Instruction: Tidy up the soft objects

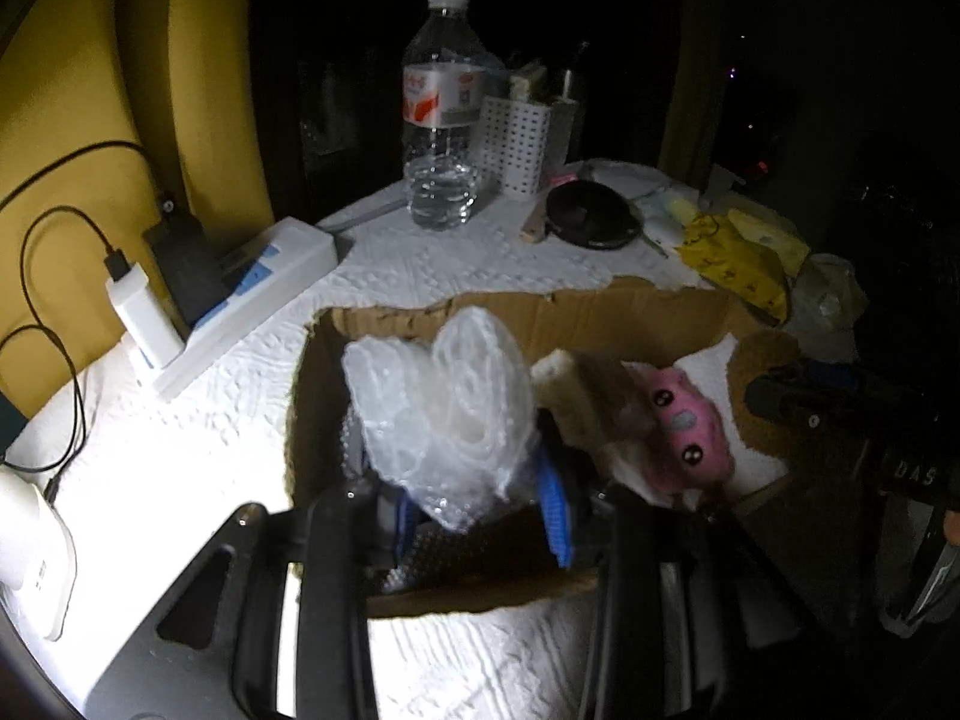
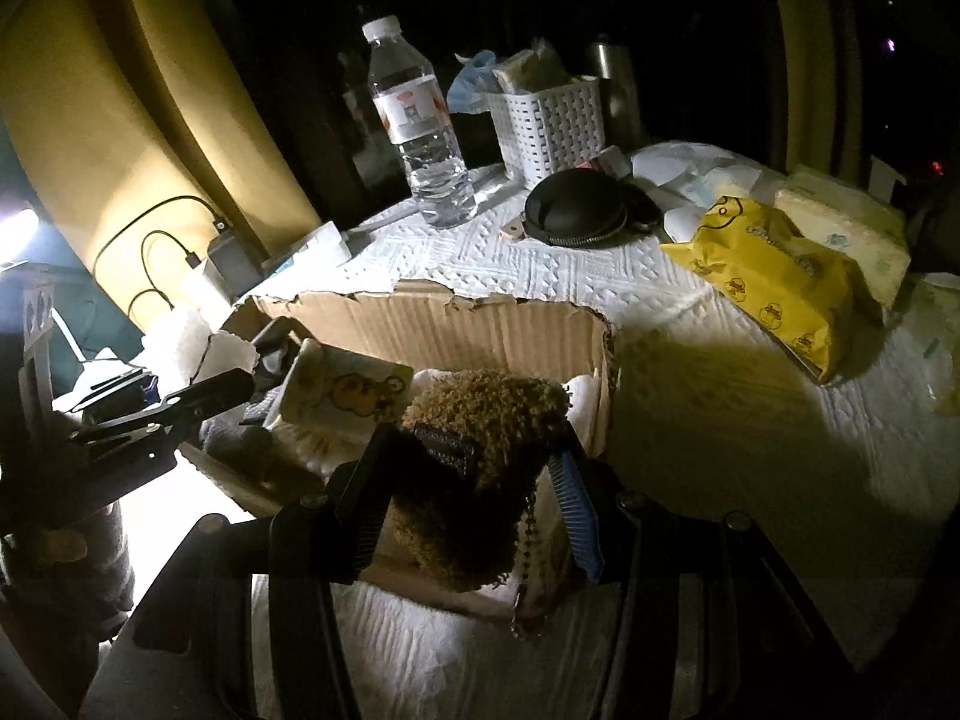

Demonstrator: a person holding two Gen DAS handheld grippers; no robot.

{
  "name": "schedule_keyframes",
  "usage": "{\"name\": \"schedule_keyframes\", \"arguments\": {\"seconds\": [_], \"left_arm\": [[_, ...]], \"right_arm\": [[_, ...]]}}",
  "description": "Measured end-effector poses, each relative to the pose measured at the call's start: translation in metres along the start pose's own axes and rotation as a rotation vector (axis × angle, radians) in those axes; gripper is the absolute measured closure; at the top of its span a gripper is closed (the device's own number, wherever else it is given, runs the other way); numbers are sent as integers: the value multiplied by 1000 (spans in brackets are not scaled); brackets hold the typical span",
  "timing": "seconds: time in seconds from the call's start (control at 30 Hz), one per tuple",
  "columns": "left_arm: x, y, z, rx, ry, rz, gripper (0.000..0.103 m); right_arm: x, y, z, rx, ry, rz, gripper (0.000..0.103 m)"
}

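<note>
Holding bubble wrap [image 1: 444, 414] in its jaws, the left gripper [image 1: 474, 510] hangs over the cardboard box [image 1: 630, 306], ready for deposit. The right gripper [image 2: 468, 492], jaws clamping a brown plush [image 2: 480, 450], waits at the box's 3 o'clock side.

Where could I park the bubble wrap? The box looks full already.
Bare cloth lies between the cardboard box and the yellow packet, and between the box and the power strip. Behind, by the water bottle and white basket, it is crowded.

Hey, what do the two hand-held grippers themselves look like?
Both are black-framed. The left hand-held gripper has blue ridged pads on its fingers. The right hand-held gripper has one blue ridged pad and one that looks black. No sleeves are clearly visible.
</note>
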State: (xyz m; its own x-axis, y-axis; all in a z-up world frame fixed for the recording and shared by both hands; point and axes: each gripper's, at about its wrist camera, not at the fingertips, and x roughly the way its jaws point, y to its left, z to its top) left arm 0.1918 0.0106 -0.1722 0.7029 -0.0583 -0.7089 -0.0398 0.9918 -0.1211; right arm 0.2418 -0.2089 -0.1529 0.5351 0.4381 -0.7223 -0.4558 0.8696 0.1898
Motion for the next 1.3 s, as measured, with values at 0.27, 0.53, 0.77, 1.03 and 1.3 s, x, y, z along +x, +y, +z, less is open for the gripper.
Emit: {"name": "schedule_keyframes", "arguments": {"seconds": [0.27, 0.53, 0.77, 1.03, 1.3], "left_arm": [[5, 5, 0, -26, 19, 8, 61], [-6, 5, 3, -33, 1, 19, 40], [-23, 3, 3, -34, -29, 28, 34], [-52, -4, 3, -25, -71, 19, 28], [-85, -10, 2, -26, -115, 9, 20]], "right_arm": [[7, 6, 2, -16, 9, -12, 45], [0, 10, 3, -27, -14, -43, 33], [-15, 16, 2, -30, -38, -58, 32], [-36, 27, -1, -37, -59, -75, 32], [-61, 40, -5, -49, -86, -91, 32]]}}
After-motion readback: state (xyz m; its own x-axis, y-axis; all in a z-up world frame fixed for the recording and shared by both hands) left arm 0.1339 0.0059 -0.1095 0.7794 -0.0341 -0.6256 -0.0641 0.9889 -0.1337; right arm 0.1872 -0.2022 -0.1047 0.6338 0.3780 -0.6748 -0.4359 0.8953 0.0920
